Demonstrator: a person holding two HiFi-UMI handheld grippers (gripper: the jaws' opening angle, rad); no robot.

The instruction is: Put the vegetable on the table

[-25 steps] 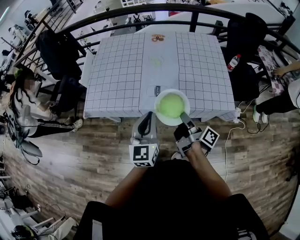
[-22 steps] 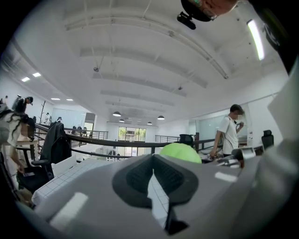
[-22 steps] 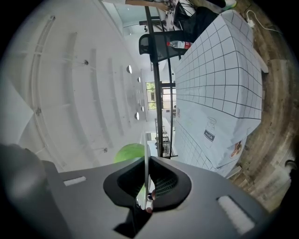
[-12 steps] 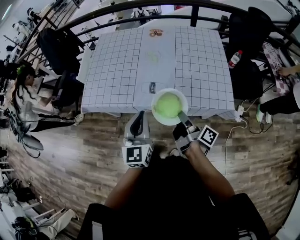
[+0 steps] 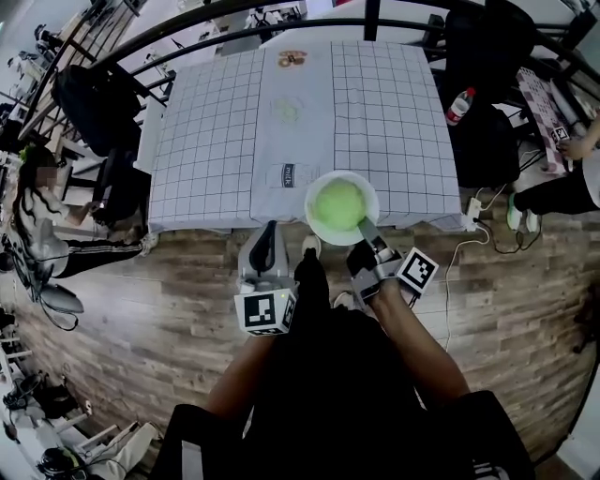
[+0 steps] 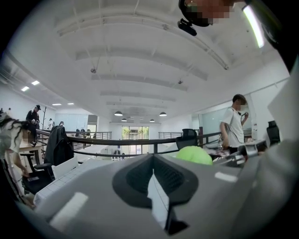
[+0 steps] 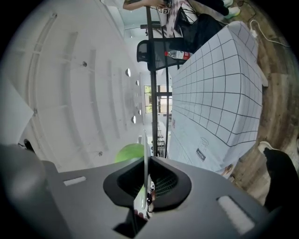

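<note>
A round green vegetable point(image 5: 338, 204) lies on a white plate point(image 5: 367, 184). My right gripper point(image 5: 367, 232) is shut on the plate's near rim and holds it over the near edge of the table point(image 5: 211, 141), which has a grid-patterned cloth. In the right gripper view the plate point(image 7: 145, 154) shows edge-on between the jaws of that gripper point(image 7: 145, 186), with the vegetable point(image 7: 128, 151) beyond. My left gripper point(image 5: 267, 239) hangs shut and empty just left of the plate, short of the table edge. In the left gripper view the vegetable point(image 6: 194, 155) sits right of the gripper point(image 6: 154, 186).
A water bottle point(image 5: 457, 105) stands beside the table's far right corner. A dark railing point(image 5: 187, 23) curves behind the table, and chairs with dark jackets point(image 5: 89, 98) stand at left. A seated person point(image 5: 37, 202) is at left. A cable point(image 5: 459, 253) lies on the wooden floor.
Both grippers have moved forward toward the table. The plate with the vegetable has gone from in front of the table's edge to over it.
</note>
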